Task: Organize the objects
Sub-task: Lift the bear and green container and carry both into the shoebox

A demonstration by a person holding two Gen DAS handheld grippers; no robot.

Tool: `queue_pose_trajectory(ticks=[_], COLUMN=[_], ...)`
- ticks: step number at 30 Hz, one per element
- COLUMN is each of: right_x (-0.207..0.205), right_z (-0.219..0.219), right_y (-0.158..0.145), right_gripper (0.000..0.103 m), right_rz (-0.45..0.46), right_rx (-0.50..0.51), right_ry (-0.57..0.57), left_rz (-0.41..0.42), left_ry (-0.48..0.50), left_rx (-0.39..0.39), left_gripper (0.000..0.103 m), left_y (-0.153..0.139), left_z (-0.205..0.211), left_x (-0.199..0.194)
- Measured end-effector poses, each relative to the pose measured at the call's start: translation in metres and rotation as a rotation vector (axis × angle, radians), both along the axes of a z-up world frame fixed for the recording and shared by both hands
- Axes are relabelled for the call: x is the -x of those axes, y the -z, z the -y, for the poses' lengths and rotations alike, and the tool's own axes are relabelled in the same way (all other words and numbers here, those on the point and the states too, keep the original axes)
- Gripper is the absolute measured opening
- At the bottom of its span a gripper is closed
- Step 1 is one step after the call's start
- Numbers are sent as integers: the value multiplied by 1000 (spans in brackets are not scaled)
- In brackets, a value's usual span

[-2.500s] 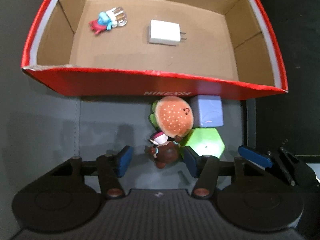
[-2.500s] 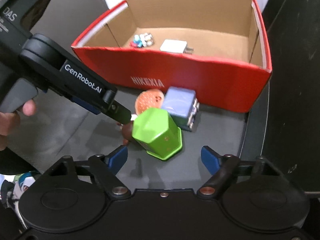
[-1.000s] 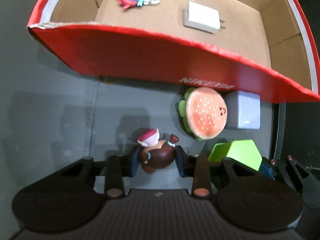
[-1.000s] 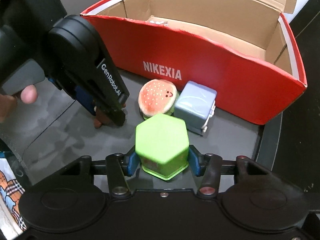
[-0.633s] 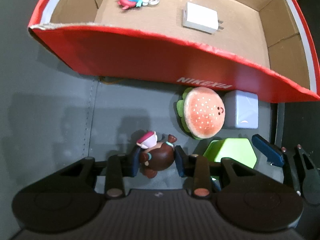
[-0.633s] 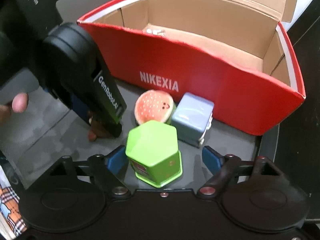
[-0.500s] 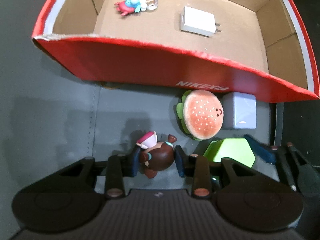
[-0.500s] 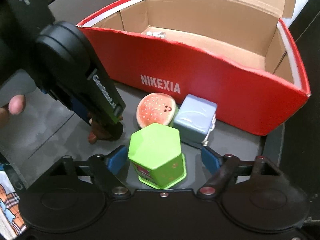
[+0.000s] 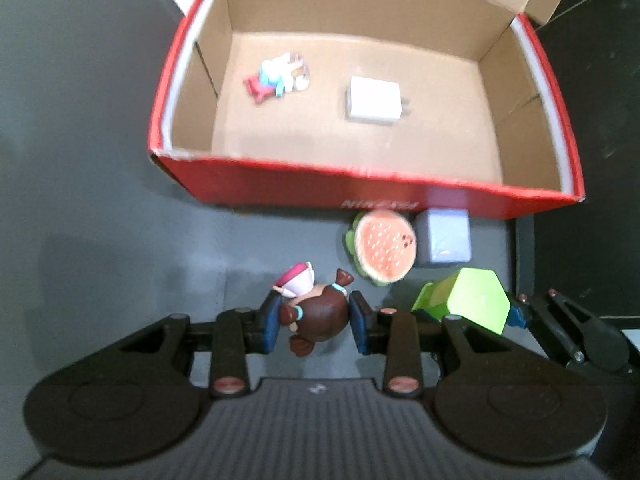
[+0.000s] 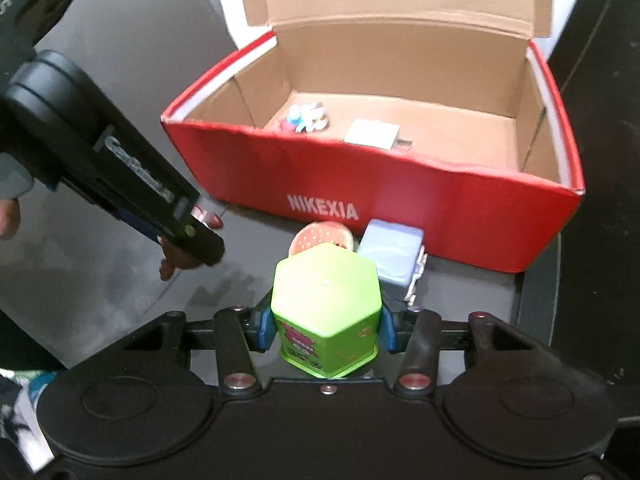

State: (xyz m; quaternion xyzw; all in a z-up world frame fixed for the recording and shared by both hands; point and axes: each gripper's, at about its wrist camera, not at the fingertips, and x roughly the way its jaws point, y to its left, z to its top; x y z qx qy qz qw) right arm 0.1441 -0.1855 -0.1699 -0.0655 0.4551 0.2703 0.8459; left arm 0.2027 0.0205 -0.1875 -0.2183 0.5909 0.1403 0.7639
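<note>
— What is seen on the grey worktop (image 9: 120, 240)?
— Before the red box (image 10: 400, 196), a brown figurine (image 9: 318, 312) is clamped by the left claw (image 9: 314, 318).
— And the right claw (image 10: 326, 330)?
— Just closed; a green tin (image 10: 326, 308) is gripped.

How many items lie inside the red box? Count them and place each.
2. A small blue and red figure lies on the floor of the red box towards its left, and a white charger near the middle. Nothing appears hidden.

Two steep close downward views — shared red box (image 9: 360, 190)
</note>
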Motion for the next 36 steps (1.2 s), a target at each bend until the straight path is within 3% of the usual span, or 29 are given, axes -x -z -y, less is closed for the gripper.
queue_pose_trajectory(ticks=[16, 36], right_x=[-7, -19], right_z=[19, 34], right_y=[-44, -110], right_gripper=[47, 48], right_rz=[27, 91], right_rx=[-41, -108], right_ry=[72, 89], left_rz=[64, 179], left_ry=[30, -28], left_rx=[-85, -144], left_gripper=[34, 34], left_y=[-64, -141], left_z=[0, -18], left_x=[31, 27])
